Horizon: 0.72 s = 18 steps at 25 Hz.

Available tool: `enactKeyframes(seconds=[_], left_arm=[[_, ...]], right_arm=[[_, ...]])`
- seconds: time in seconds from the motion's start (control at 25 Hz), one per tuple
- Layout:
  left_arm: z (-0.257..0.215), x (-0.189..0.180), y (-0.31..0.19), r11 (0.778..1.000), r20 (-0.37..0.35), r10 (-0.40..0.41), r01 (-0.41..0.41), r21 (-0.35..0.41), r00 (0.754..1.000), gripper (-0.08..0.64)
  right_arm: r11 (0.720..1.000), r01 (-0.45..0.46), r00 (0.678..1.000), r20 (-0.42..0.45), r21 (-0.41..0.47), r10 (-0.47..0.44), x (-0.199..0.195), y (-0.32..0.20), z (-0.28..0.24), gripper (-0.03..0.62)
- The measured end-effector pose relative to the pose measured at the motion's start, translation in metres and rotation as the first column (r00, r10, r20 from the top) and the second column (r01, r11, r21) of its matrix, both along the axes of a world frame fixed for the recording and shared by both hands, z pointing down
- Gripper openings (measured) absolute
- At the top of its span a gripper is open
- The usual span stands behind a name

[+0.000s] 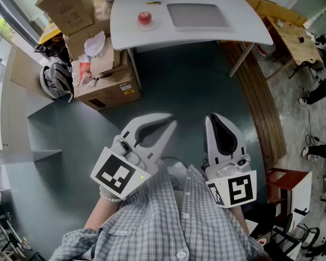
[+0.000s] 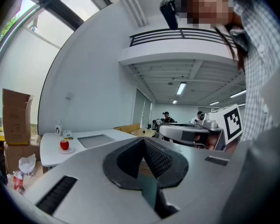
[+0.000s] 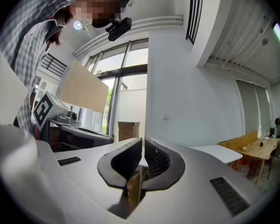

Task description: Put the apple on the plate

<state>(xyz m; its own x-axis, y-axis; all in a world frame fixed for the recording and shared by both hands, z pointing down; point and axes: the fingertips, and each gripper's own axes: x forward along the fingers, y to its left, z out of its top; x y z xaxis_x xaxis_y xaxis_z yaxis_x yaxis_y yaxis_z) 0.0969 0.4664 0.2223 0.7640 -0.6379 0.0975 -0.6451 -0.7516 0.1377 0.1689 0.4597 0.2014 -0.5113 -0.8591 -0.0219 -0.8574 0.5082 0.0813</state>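
Observation:
A red apple [image 1: 144, 18] rests on a small white plate [image 1: 152, 24] on the left part of the white table [image 1: 250, 29], far ahead of me. In the left gripper view the apple [image 2: 64, 144] shows small at the left. Both grippers are held close to my chest, well short of the table. My left gripper [image 1: 171, 122] [image 2: 143, 139] is shut with nothing in it. My right gripper [image 1: 212, 117] [image 3: 142, 141] also has its jaws together and empty.
A grey inset panel [image 1: 198, 15] lies on the table right of the apple. Cardboard boxes [image 1: 100, 80] and a helmet [image 1: 54, 80] stand on the floor at the left. A wooden table [image 1: 296, 39] is at the far right. People [image 2: 165, 118] stand in the background.

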Motion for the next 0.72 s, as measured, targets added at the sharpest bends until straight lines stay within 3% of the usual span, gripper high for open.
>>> enactKeyframes(seconds=[0.72], left_arm=[[0.003,-0.031,-0.012,0.999,-0.027,0.054,-0.054,-0.001,0.998,0.008]], right_arm=[[0.997,-0.072,0.997,0.039,-0.006,0.072,-0.024,-0.009,0.001,0.032]])
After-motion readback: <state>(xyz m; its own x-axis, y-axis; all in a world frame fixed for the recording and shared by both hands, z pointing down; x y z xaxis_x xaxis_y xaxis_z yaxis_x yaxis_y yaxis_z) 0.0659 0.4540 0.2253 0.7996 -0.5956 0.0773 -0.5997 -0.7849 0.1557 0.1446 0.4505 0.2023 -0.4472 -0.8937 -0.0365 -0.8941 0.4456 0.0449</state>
